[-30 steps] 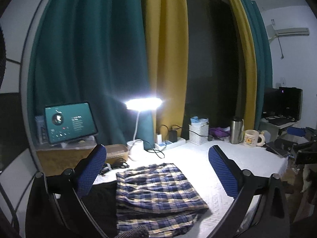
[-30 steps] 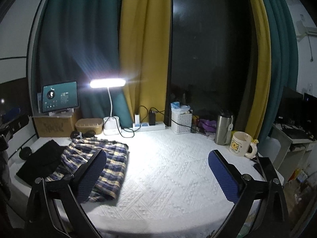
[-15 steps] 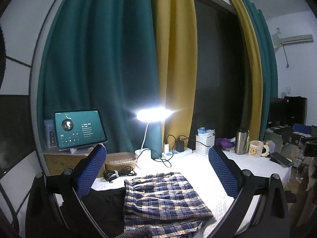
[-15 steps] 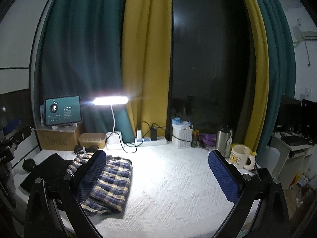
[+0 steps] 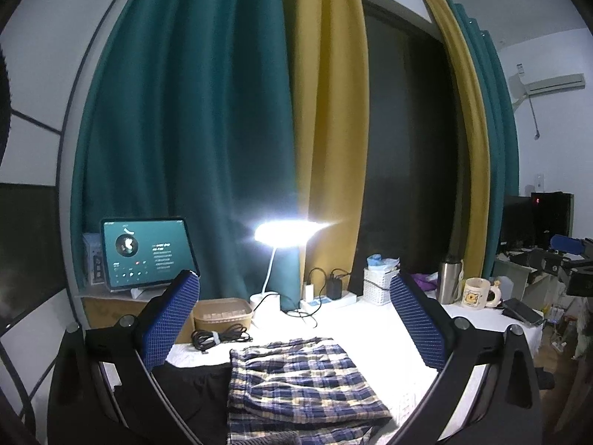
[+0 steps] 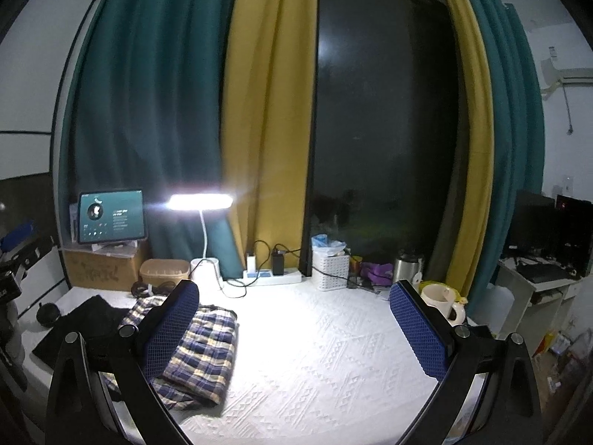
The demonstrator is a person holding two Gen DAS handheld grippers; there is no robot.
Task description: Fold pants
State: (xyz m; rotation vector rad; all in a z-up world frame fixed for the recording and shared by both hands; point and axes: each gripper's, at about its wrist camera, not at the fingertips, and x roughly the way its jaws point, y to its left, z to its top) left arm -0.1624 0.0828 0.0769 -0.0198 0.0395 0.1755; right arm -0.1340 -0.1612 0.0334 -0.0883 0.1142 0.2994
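White textured tablecloth [image 6: 315,352] fills my right view; folded blue-and-yellow plaid pants [image 5: 300,382] lie at its left, half over a black garment [image 5: 192,389]; only my left view shows their drawstring; left gripper [image 5: 294,319] and right gripper [image 6: 294,322] both gape wide, holding nothing.

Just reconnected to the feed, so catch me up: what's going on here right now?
Both grippers are up off the bed with jaws wide open, holding nothing. The left gripper looks over the plaid pants, which lie folded into a compact stack on the white bedspread, beside a dark garment. The right gripper faces bare bedspread, pants off to its left. The fold looks finished or nearly so.
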